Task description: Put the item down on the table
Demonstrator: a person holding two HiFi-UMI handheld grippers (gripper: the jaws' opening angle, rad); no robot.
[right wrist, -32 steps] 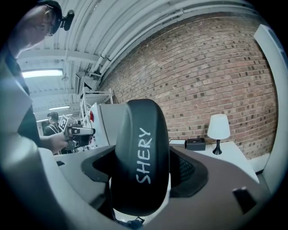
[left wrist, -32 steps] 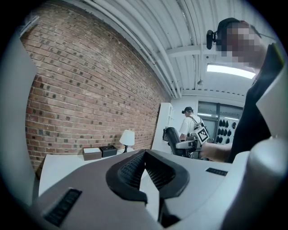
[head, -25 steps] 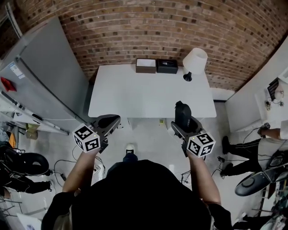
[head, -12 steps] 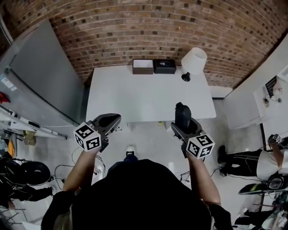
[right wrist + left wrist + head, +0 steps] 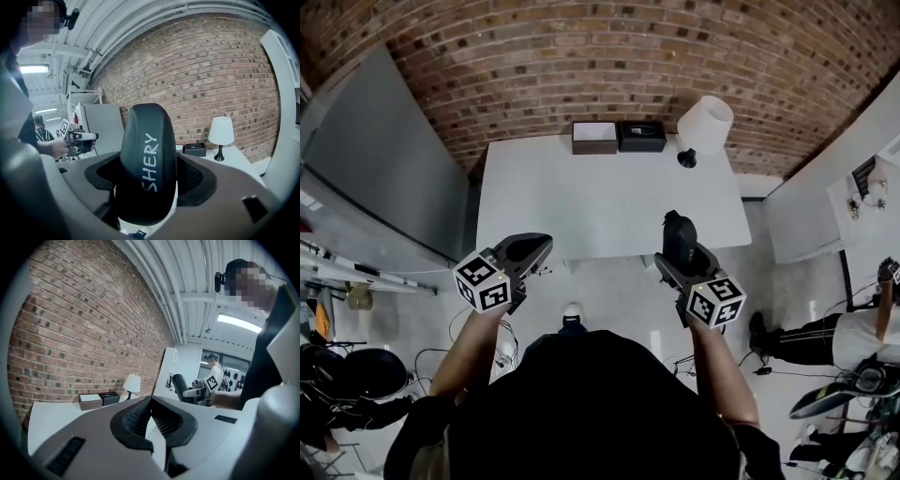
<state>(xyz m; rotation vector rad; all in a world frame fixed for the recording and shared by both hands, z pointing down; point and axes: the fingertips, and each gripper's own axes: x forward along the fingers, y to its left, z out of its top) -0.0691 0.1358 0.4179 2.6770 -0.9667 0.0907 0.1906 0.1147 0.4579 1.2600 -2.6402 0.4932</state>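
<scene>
Right tool (image 5: pixel 679 251) is gripping a black rounded oval case (image 5: pixel 679 232) with white "SHERY" lettering (image 5: pixel 149 161). Its jaws are clamping the case from both sides, and the case is standing upright between them. The case is being held in the air by the near edge of the white rectangular counter (image 5: pixel 581 197), not resting on it.

Left tool (image 5: pixel 529 249) is hanging beside the same edge, well apart from the right one. Its jaws are closing together at the tips with nothing between them (image 5: pixel 151 401).

A white-shaded table lamp on a black base (image 5: pixel 704 127) is standing at the counter's far right corner. A brown box with a white top (image 5: pixel 593 137) and a black box (image 5: pixel 641 136) are sitting side by side at the far edge, against the red brick wall (image 5: pixel 581 56).
</scene>
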